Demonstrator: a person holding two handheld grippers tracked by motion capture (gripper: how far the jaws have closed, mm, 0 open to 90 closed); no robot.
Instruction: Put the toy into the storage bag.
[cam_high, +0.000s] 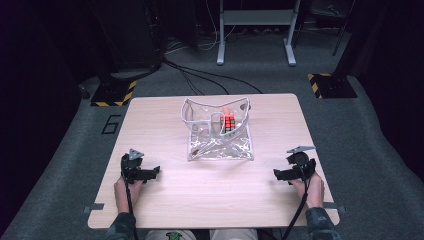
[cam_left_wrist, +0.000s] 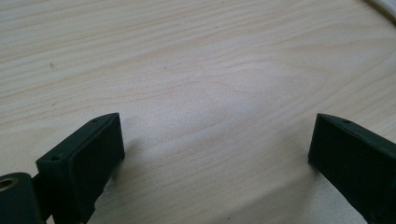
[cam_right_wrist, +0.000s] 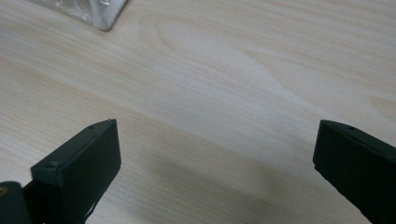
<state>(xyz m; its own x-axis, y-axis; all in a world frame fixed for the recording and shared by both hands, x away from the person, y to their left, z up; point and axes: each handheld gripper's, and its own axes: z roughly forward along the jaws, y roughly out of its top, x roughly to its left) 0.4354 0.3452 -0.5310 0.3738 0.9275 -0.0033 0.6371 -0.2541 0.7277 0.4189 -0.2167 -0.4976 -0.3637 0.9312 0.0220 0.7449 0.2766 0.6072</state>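
A clear plastic pouch (cam_high: 218, 131) with a white rim stands open at the middle of the wooden table (cam_high: 165, 200). Inside it sits a colourful puzzle cube (cam_high: 229, 122), red and orange faces showing. My left gripper (cam_high: 156, 171) rests near the table's front left, its jaws wide apart over bare wood (cam_left_wrist: 215, 121). At the front right my right gripper (cam_high: 276, 174) is likewise open, holding nothing (cam_right_wrist: 217, 140). Both point inward, well short of the pouch. A corner of the pouch (cam_right_wrist: 100, 11) shows at the top left of the right gripper view.
The table stands on grey carpet. Black cables (cam_high: 200, 77) run across the floor behind it, near a white stand (cam_high: 255, 30). Two bases with yellow-black tape (cam_high: 114, 93) (cam_high: 331, 85) flank the far corners. Dark curtains close both sides.
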